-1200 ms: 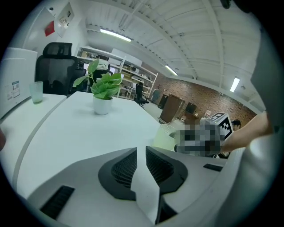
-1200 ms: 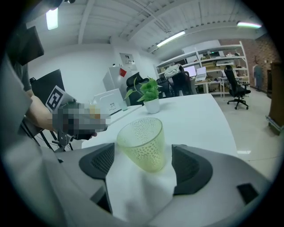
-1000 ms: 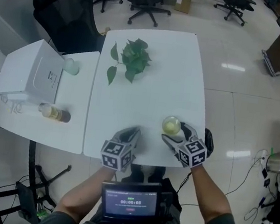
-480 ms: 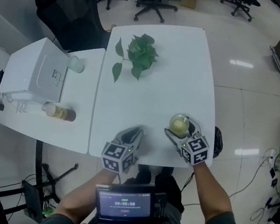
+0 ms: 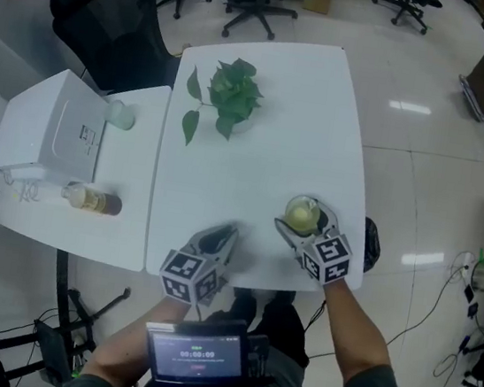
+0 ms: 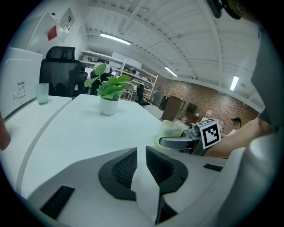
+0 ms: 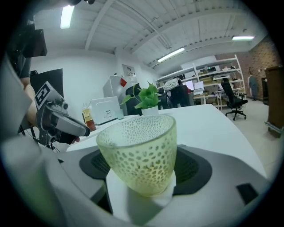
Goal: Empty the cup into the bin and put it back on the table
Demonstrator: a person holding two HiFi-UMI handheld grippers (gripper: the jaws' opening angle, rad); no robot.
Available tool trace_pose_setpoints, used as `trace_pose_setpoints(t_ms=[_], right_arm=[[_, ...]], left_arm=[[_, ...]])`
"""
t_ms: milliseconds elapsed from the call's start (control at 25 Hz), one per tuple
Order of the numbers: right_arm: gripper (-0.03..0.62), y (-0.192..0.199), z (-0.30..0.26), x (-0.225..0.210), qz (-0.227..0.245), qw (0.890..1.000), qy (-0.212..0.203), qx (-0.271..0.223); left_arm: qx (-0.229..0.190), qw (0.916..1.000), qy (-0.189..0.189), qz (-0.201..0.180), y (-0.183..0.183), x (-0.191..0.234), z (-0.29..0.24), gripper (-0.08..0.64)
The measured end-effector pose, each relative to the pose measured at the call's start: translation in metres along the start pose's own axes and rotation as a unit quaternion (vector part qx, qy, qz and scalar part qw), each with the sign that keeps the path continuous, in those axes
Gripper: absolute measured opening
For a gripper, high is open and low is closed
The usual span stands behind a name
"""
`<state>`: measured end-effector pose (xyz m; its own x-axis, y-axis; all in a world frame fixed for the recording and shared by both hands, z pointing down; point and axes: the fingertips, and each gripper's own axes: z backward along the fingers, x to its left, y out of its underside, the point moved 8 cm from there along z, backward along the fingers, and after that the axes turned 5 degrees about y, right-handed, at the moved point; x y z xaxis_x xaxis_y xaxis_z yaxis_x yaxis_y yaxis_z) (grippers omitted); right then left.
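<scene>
A yellow-green perforated cup [image 5: 299, 211] stands upright between the jaws of my right gripper [image 5: 302, 221], near the front right of the white table [image 5: 264, 164]. Something yellowish shows inside the cup. In the right gripper view the cup [image 7: 140, 150] fills the gap and the right gripper [image 7: 143, 170] is shut on it. My left gripper [image 5: 221, 234] rests at the table's front edge, left of the cup, shut on nothing. In the left gripper view its jaws [image 6: 141, 160] nearly touch, with the cup [image 6: 171, 130] off to the right.
A potted plant [image 5: 226, 98] stands at the table's far side. The adjoining left table carries a white box [image 5: 50, 127], a pale cup [image 5: 121, 115] and a lying bottle [image 5: 89, 200]. A dark object [image 5: 369, 244] sits on the floor past the right edge. Office chairs [image 5: 106, 13] stand behind.
Both grippers keep their places at the front edge and the cup stays in the right gripper. Only the head view has swayed a little.
</scene>
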<state>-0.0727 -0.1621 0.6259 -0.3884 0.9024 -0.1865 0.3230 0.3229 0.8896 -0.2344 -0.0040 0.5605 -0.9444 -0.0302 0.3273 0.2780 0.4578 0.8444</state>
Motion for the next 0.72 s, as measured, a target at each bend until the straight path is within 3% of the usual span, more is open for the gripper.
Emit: trace_pose_setpoints(t_ms=[360, 720], right_arm=[[0.396, -0.017, 0.025, 0.001, -0.009, 1.000, 0.015, -0.021], [0.395, -0.073, 0.094, 0.015, 0.005, 0.996, 0.054, -0.073]], left_arm=[[-0.022, 0.9995, 0.020, -0.013, -0.020, -0.001, 0.006, 0.060], [-0.064, 0.9959, 0.063, -0.009, -0.049, -0.010, 0.017, 0.060]])
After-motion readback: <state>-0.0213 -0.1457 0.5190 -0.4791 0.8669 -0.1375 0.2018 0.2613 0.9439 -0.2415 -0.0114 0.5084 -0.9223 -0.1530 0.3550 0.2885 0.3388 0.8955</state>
